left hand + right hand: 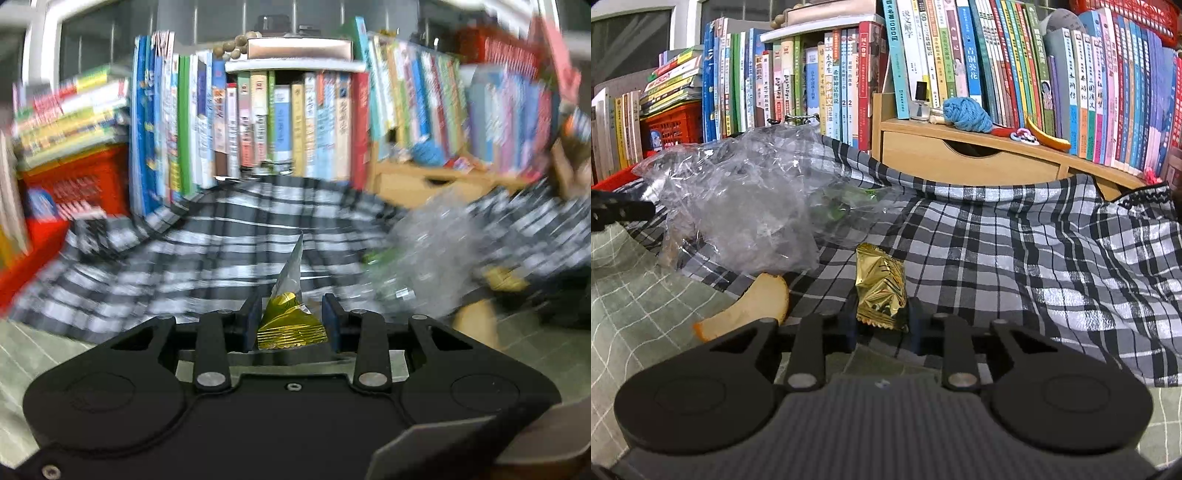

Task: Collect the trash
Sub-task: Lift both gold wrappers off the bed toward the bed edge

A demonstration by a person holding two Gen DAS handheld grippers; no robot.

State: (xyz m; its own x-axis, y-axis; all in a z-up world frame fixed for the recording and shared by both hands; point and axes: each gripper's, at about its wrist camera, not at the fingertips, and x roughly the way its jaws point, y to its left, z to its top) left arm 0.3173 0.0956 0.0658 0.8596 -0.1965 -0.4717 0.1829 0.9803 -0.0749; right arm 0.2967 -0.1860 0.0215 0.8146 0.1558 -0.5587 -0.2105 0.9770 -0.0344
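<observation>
Left wrist view: left gripper clenched on a gold-and-clear wrapper, pinched low, tip poking up over the blurred plaid cloth; likely weightless, crinkly, slippery. Right wrist view: right gripper nipping a gold foil packet at its near end above the cloth; light, crushable. Clear plastic bag and fruit slice close left, open cloth right, wooden shelf behind.

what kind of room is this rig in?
Likely a home bedroom or study: packed rows of books behind, a small wooden desk organiser, and a checked cloth spread over soft green grid bedding.
</observation>
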